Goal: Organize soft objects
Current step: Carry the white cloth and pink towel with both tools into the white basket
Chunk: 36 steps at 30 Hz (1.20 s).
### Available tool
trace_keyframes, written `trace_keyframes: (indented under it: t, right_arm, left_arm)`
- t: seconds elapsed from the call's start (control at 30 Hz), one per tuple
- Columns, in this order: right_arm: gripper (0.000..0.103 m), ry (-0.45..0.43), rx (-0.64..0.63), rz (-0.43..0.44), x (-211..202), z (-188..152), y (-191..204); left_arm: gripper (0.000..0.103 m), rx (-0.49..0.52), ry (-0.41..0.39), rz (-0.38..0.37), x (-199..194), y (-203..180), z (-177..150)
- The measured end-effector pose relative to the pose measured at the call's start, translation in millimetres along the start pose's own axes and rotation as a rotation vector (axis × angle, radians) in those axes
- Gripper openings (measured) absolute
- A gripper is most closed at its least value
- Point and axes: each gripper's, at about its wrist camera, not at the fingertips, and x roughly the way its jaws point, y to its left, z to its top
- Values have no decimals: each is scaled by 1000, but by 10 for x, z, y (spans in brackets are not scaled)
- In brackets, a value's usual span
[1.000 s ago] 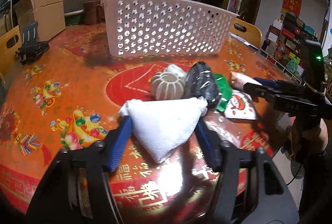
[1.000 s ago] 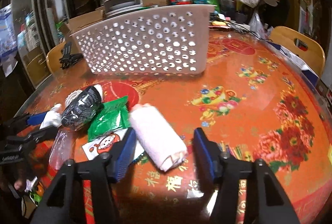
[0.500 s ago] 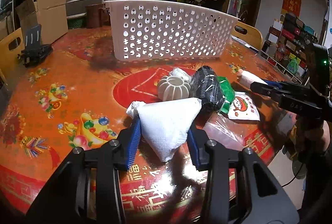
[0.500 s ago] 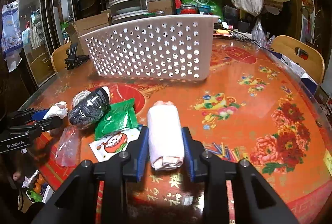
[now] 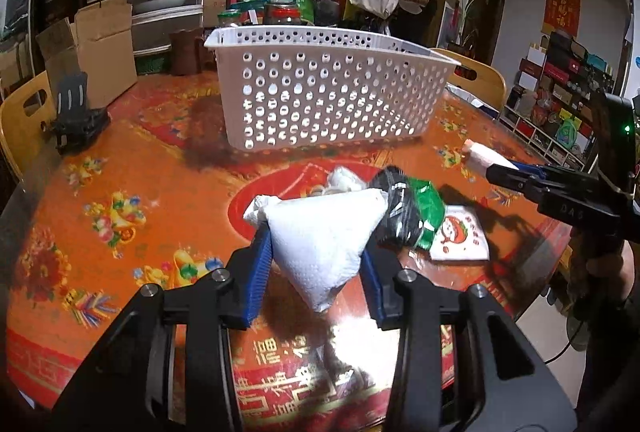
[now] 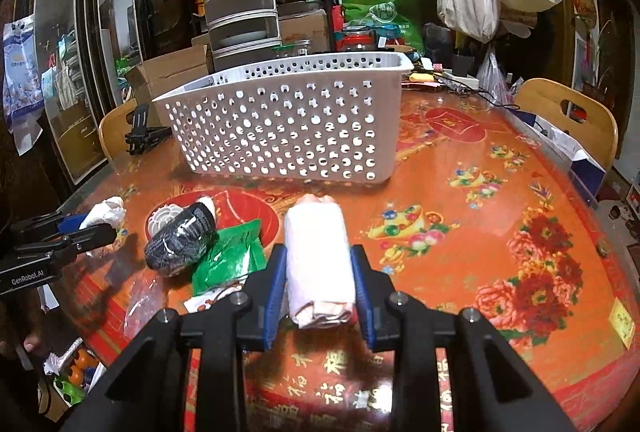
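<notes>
My left gripper (image 5: pixel 318 252) is shut on a white triangular soft pouch (image 5: pixel 320 232) and holds it above the table. My right gripper (image 6: pixel 320 278) is shut on a rolled pink towel (image 6: pixel 318 252), lifted off the table. A white perforated basket (image 5: pixel 332 104) stands beyond both, also in the right wrist view (image 6: pixel 280 128). On the table lie a black wrapped bundle (image 6: pixel 180 242), a green packet (image 6: pixel 230 256) and a white round piece (image 6: pixel 160 218). The left gripper with its pouch shows in the right wrist view (image 6: pixel 96 222).
The table has a red-orange patterned cover (image 6: pixel 500 224). A black clip stand (image 5: pixel 76 116) sits at the far left. Wooden chairs (image 6: pixel 568 116) ring the table. Cardboard boxes (image 5: pixel 92 48), stacked containers and hanging bags crowd the back. A snack packet (image 5: pixel 460 236) lies near the green one.
Both grippers closed on their objects and lifted them: the left on the white pouch, the right on the pink towel roll. Both have pulled back a little from the pile.
</notes>
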Motion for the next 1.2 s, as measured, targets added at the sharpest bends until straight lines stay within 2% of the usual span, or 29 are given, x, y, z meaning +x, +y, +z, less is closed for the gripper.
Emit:
trace_keyframes:
  t: [0.63, 1.2]
  right_arm:
    - [30, -41, -32, -31, -131, 438, 78]
    - [30, -107, -72, -37, -232, 1044, 191]
  left_arm:
    - [38, 33, -54, -2, -23, -67, 734]
    - [39, 4, -60, -8, 105, 106, 1537]
